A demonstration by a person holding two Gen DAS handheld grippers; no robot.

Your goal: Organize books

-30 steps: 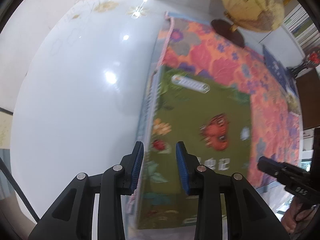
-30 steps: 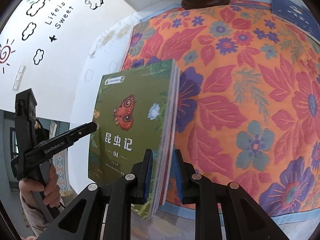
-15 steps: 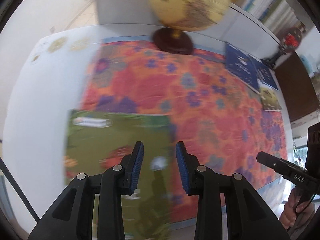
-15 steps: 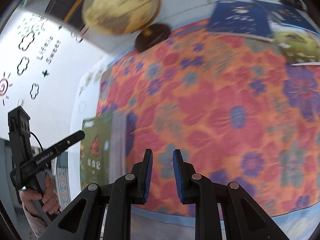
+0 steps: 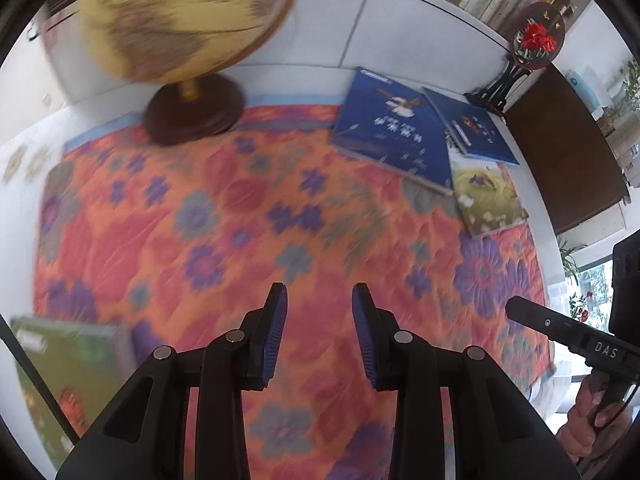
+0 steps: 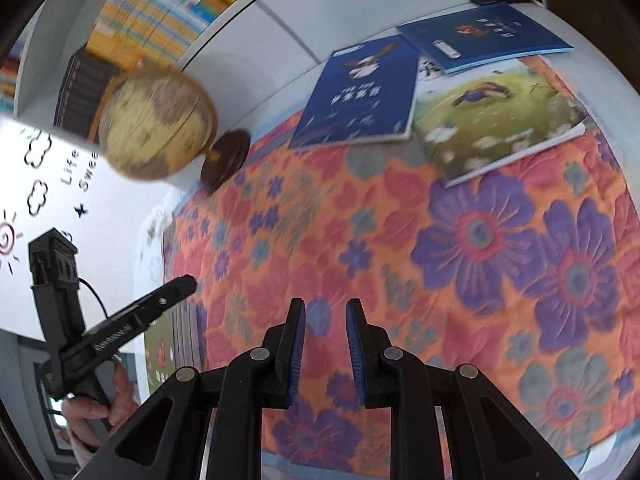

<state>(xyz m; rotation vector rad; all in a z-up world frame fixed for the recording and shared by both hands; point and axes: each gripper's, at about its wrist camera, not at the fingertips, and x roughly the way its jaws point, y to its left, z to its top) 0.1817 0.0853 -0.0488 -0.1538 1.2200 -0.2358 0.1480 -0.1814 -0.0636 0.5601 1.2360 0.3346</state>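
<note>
Both grippers are empty: left gripper (image 5: 319,336) and right gripper (image 6: 325,350) jaws sit a bit apart over the floral cloth (image 5: 248,240). The green book (image 5: 68,376), pretty blurry, lies at the table's left edge. Two blue books (image 6: 360,92) and a bird-cover book (image 6: 492,116) lie by the far edge, right of the globe (image 5: 180,16).
</note>
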